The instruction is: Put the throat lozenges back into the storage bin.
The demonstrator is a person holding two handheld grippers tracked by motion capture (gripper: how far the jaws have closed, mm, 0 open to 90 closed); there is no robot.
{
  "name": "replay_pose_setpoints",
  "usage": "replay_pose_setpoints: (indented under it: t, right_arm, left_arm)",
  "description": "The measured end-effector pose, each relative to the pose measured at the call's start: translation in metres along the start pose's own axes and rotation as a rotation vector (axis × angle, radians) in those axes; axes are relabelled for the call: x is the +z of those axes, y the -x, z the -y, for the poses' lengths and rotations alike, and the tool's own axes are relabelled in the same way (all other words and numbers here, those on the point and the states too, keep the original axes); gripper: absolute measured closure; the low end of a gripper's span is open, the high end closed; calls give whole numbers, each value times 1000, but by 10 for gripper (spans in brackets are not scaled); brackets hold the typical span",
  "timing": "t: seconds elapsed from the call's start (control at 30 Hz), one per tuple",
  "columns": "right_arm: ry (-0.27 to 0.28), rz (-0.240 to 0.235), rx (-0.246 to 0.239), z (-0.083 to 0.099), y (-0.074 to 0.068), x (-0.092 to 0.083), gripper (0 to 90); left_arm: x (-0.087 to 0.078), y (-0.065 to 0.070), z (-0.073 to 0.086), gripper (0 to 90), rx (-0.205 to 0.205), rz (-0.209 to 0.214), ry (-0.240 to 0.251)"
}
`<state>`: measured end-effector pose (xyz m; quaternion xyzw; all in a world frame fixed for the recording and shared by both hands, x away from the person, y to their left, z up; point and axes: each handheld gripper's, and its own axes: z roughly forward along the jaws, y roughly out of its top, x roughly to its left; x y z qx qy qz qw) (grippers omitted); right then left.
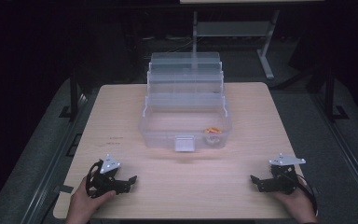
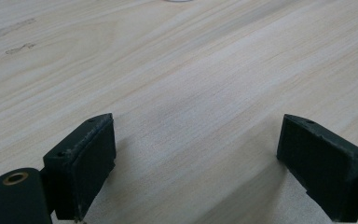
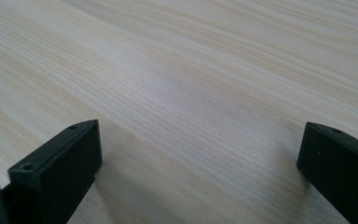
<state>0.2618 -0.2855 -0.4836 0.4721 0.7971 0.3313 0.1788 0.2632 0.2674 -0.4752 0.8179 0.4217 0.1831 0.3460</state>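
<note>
Wooden table (image 1: pixel 182 182), left claw (image 1: pixel 129 181) and right claw (image 1: pixel 255 181) low, jaws apart.

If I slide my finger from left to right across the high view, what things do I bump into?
left gripper → clear plastic box → small orange thing inside the box → right gripper

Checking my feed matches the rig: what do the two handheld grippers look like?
Both the left gripper and right gripper are matte black, each with two blocky jaws with small screw holes and a grey three-cornered plate on top. A dark cable loops beside each. Hands are bare; no sleeves visible.
</note>
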Motion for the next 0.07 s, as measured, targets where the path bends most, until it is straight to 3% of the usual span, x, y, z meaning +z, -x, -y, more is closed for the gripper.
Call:
replay_pose_setpoints:
  t: [0.07]
  right_arm:
    - [0, 0, 0, 0, 0, 0, 0]
  left_arm:
    - [0, 0, 0, 107, 0, 0, 0]
